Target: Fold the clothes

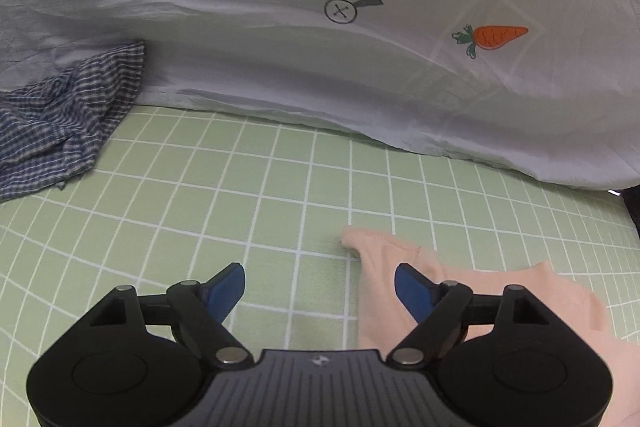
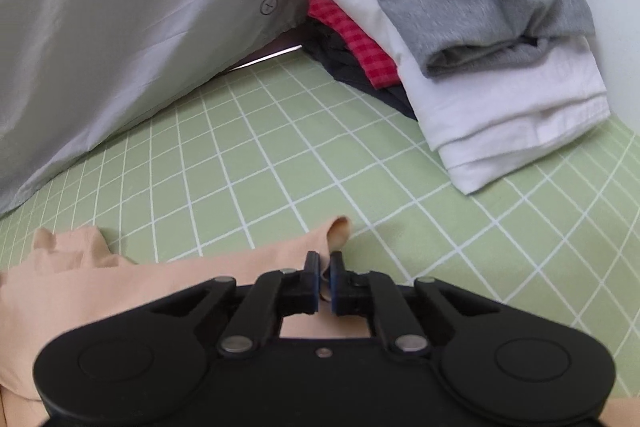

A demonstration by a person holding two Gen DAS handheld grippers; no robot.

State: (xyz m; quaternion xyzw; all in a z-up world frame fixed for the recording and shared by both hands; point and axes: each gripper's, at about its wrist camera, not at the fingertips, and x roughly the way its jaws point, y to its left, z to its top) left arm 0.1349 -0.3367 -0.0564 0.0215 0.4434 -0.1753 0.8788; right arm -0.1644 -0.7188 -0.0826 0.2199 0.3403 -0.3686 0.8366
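Note:
A peach garment lies flat on the green grid sheet. My left gripper stands open above the sheet, nothing between its blue pads; its right finger hovers over the garment's left edge. In the right wrist view the same peach garment spreads to the left. My right gripper is shut on a pinched-up fold of its edge, and a small loop of cloth sticks up just past the fingertips.
A white quilt with carrot and button prints runs along the back. A crumpled blue checked garment lies at the left. A stack of folded clothes, grey on white over red and dark pieces, sits at the back right.

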